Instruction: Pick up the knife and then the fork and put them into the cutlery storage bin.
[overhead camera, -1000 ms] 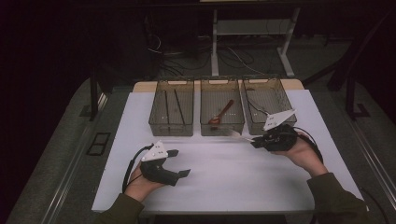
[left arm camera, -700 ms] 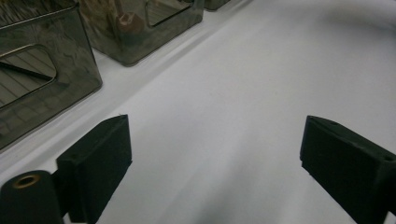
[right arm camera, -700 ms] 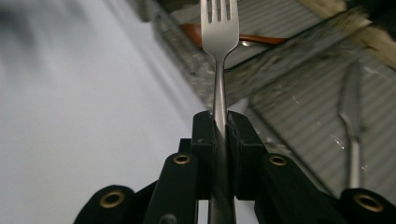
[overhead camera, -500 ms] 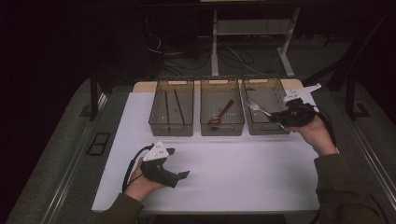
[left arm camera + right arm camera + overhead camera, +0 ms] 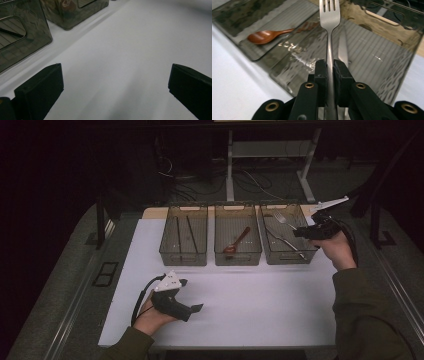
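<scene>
Looks like a lab or test setup, not anyone's kitchen. Dark room, a counter point(image 5: 250, 320) covered with a plain white sheet, three identical smoked plastic bins point(image 5: 238, 262) lined up in a neat row, loose cables point(image 5: 250, 180) snaking over the floor behind, and the metal legs of a frame point(image 5: 231, 170) back there.

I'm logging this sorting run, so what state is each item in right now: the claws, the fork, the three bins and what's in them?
Left claw: open, empty, low over the white table.
Right claw: shut on fork.
Fork: held, over the right bin.
Right bin: holds a metal utensil.
Middle bin: holds a wooden spoon.
Left bin: holds dark sticks.
</scene>
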`<state>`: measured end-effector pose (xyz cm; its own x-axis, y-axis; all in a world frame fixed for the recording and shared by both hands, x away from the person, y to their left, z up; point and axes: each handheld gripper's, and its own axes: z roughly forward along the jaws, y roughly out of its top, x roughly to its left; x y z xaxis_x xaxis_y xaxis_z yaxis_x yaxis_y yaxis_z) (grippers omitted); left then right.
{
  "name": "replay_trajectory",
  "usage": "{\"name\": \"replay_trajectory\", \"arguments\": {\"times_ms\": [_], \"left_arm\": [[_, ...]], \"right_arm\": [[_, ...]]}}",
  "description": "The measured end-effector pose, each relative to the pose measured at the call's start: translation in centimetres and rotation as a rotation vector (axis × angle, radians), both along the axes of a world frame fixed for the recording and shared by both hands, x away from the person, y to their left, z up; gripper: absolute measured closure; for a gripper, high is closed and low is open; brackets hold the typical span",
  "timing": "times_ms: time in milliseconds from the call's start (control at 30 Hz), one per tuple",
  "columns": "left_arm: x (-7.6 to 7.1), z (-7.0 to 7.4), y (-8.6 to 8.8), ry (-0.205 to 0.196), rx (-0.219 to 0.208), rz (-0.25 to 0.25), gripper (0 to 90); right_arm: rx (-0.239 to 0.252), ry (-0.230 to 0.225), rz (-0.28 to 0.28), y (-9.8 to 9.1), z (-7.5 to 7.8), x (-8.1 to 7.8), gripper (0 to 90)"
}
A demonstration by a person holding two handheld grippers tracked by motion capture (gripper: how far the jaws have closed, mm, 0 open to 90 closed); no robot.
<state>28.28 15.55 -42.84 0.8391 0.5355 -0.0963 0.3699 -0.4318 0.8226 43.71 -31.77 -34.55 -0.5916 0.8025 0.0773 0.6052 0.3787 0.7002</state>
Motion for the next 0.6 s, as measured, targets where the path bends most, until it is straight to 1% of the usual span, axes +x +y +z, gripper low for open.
{"name": "replay_trajectory", "arguments": {"times_ms": [100,167,267,367,500,600], "left_arm": [[0.0,0.0,0.0,-0.007,0.008,-0.012,0.0],[0.0,0.0,-0.1,-0.006,0.008,-0.011,0.0],[0.1,-0.1,-0.1,-0.007,0.015,-0.016,0.0],[0.1,-0.1,-0.1,-0.009,0.013,-0.017,0.0],[0.1,-0.1,0.0,-0.009,0.011,-0.015,0.0],[0.1,-0.1,0.0,-0.01,0.012,-0.015,0.0]], "right_arm": [[-0.003,0.016,-0.022,0.0,-0.4,0.7,81.2],[0.0,0.035,-0.043,0.1,-0.9,1.3,81.2],[-0.003,0.061,-0.065,0.2,-1.8,2.2,81.2],[-0.021,0.092,-0.093,0.4,-2.8,3.2,81.1],[-0.037,0.116,-0.104,0.8,-3.8,4.2,81.1],[-0.04,0.132,-0.122,1.0,-4.2,4.6,81.1]]}}
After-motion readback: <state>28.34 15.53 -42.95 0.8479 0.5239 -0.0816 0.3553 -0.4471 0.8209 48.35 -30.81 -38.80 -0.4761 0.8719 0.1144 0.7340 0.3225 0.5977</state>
